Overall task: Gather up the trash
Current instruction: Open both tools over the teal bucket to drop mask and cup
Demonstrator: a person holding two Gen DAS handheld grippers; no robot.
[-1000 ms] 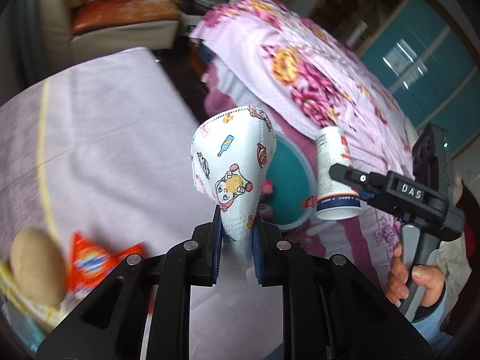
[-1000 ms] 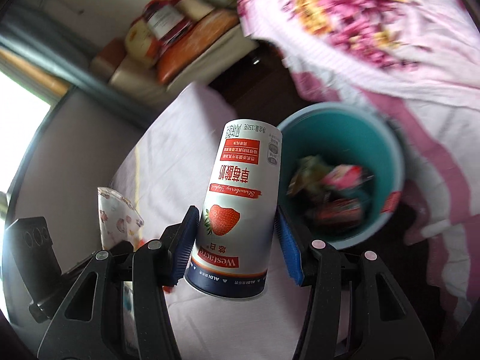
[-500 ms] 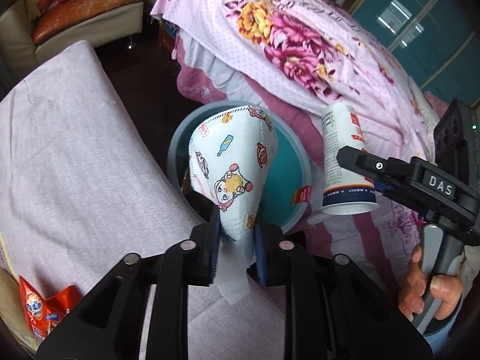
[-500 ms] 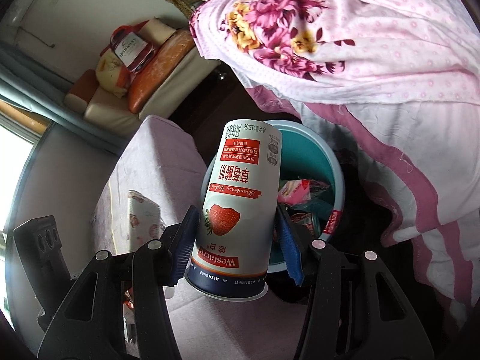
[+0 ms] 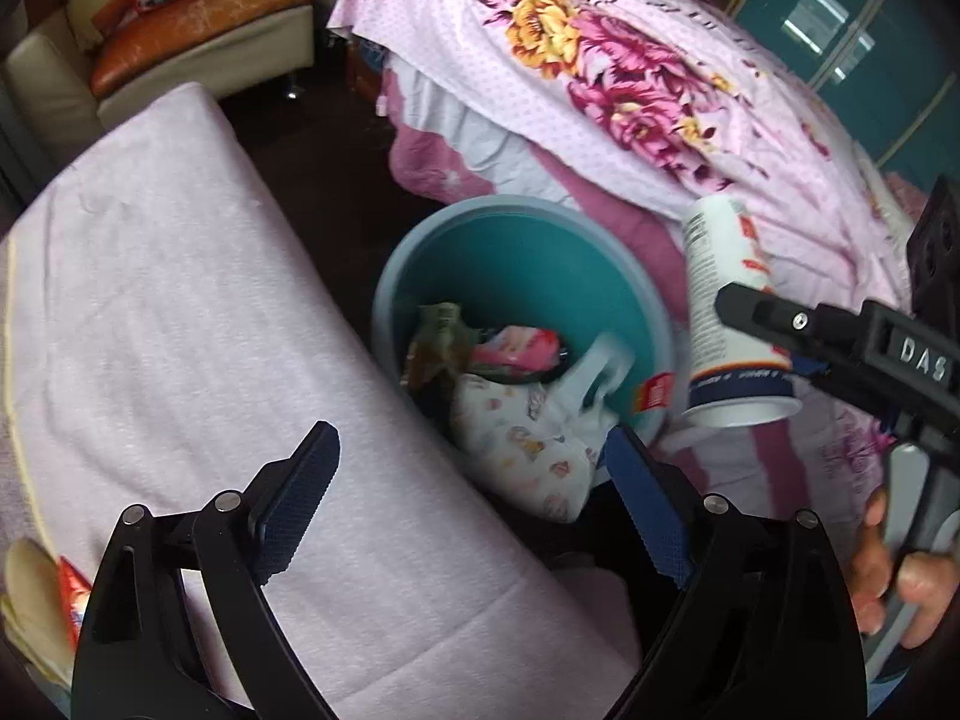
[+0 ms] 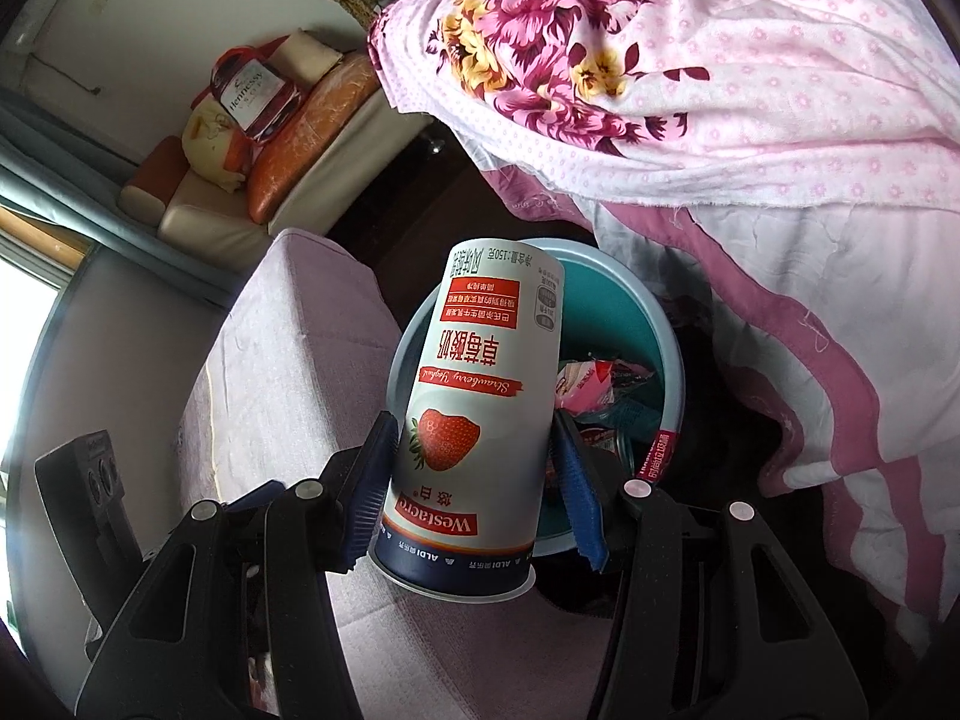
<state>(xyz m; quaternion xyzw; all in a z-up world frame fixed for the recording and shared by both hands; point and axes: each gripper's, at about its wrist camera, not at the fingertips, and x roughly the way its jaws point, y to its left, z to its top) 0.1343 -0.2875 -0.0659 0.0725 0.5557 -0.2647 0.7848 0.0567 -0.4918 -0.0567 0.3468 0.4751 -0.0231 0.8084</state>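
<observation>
A teal bin [image 5: 516,207] stands on the dark floor between the table and the bed, with wrappers inside. My left gripper [image 5: 468,456] hovers over its near rim, jaws opening wide. The cartoon-print face mask [image 5: 528,450] hangs loose below them, blurred, touching neither pad, over the bin's near side. My right gripper [image 6: 474,438] is shut on a white strawberry yogurt cup [image 6: 480,408], held upside down above the bin [image 6: 666,348]. The same cup [image 5: 720,312] shows at the right in the left wrist view, just outside the bin's right rim.
A table under a lilac cloth [image 5: 180,330] borders the bin on the left. A bed with a flowered quilt [image 5: 600,60] overhangs it on the right. A sofa [image 5: 198,18] stands behind. An orange snack wrapper [image 5: 69,594] lies at the table's near left. A hand [image 5: 888,564] grips the right tool.
The left jaws have sprung apart and the mask has dropped out of them toward the bin. Both grippers came over the bin early on, then held still. The right keeps the cup.
</observation>
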